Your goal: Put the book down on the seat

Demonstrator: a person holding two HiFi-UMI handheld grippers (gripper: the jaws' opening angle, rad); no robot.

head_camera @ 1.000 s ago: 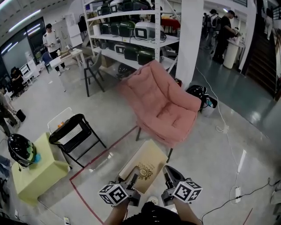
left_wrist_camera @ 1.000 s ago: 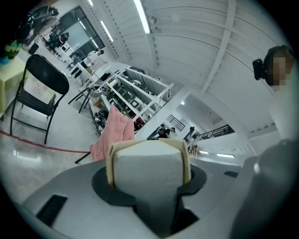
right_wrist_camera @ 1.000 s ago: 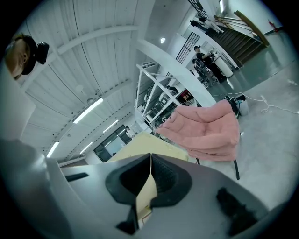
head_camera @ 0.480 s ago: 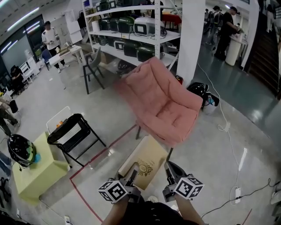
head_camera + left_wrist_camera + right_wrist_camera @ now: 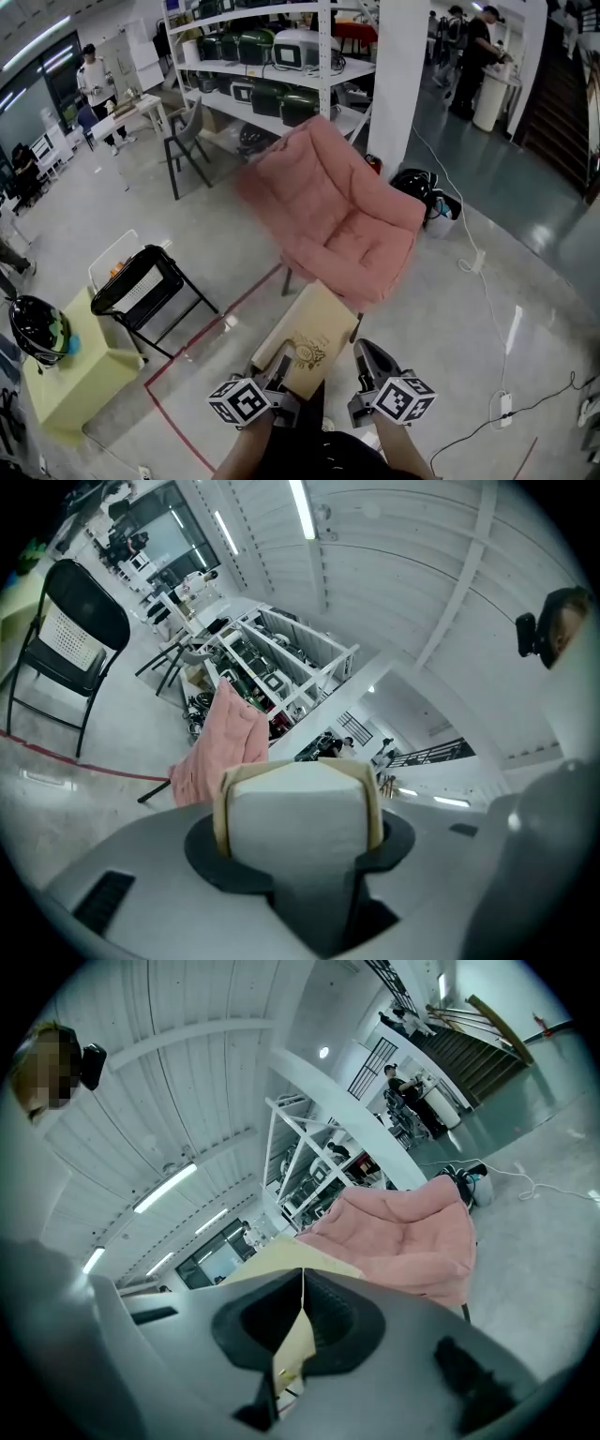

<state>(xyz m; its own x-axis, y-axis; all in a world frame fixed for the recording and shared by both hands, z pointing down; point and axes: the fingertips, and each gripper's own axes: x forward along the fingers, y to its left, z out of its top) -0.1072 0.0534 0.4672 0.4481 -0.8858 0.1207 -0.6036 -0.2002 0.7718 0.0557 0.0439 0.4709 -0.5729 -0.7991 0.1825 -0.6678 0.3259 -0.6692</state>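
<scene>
The tan book [image 5: 306,338] with a gold emblem on its cover hangs in the air just short of the pink cushioned chair [image 5: 342,220], front edge near the seat. My left gripper [image 5: 278,377] is shut on the book's thick near edge; in the left gripper view the block of pages [image 5: 296,810] fills the jaws, with the chair [image 5: 228,739] behind. My right gripper [image 5: 362,364] is shut on the book's right side. In the right gripper view a thin cover edge [image 5: 298,1337] sits pinched between the pads, the chair [image 5: 412,1232] ahead.
A black folding chair [image 5: 142,284] stands at the left, next to a yellow-green box [image 5: 82,367] with a helmet [image 5: 37,328]. Red floor tape [image 5: 214,327] runs under the book. Behind the chair are shelving [image 5: 272,66], a white pillar [image 5: 397,75] and a black bag [image 5: 418,187]. Cables [image 5: 480,264] trail at the right.
Both grippers have carried the book a little forward toward the pink chair. The grip on the book looks the same.
</scene>
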